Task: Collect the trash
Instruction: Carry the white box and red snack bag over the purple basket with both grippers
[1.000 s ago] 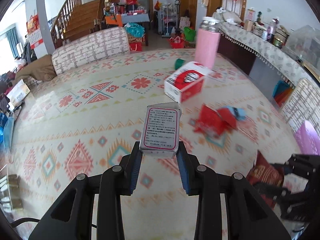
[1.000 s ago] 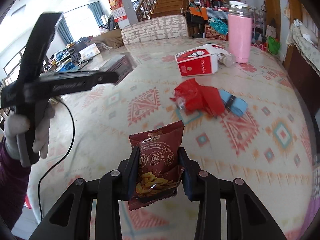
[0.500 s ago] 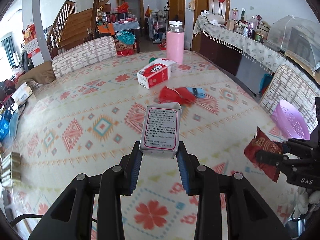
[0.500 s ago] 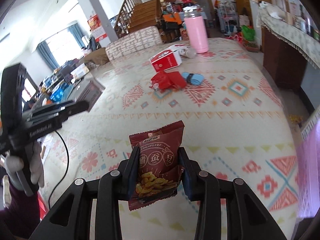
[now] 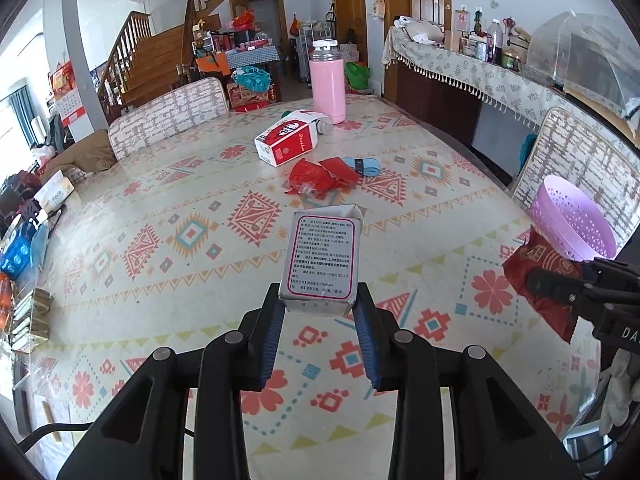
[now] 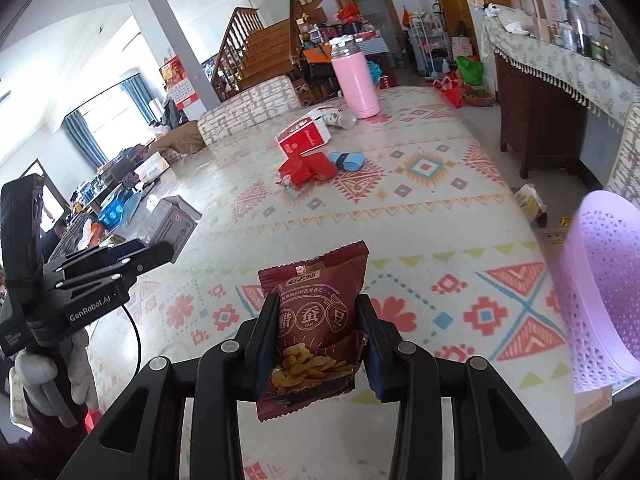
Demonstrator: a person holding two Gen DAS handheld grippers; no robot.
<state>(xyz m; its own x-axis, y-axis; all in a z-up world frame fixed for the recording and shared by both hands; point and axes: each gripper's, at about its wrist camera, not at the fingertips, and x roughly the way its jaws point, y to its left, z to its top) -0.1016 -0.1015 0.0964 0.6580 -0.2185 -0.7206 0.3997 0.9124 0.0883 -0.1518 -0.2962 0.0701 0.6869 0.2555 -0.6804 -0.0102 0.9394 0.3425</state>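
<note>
Above the patterned oval table (image 5: 168,216), the left gripper (image 5: 320,312) clamps a small grey printed carton (image 5: 322,258) — the right gripper (image 6: 318,338) pinches a dark-red foil snack packet (image 6: 316,312) beside a lilac perforated plastic basket (image 6: 604,280).

You're in a home's living-dining room: patterned dining table (image 5: 168,248), upholstered chairs (image 5: 168,114), wooden staircase (image 5: 156,60), cloth-covered sideboard (image 5: 472,76) crowded with bottles, gift boxes (image 5: 244,42) stacked behind.

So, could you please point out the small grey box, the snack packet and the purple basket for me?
Small grey box (image 5: 322,258): left wrist view, on its printed label face.
Snack packet (image 6: 316,312): right wrist view, on its dark red front.
Purple basket (image 5: 576,220): left wrist view, on its perforated inner wall.
</note>
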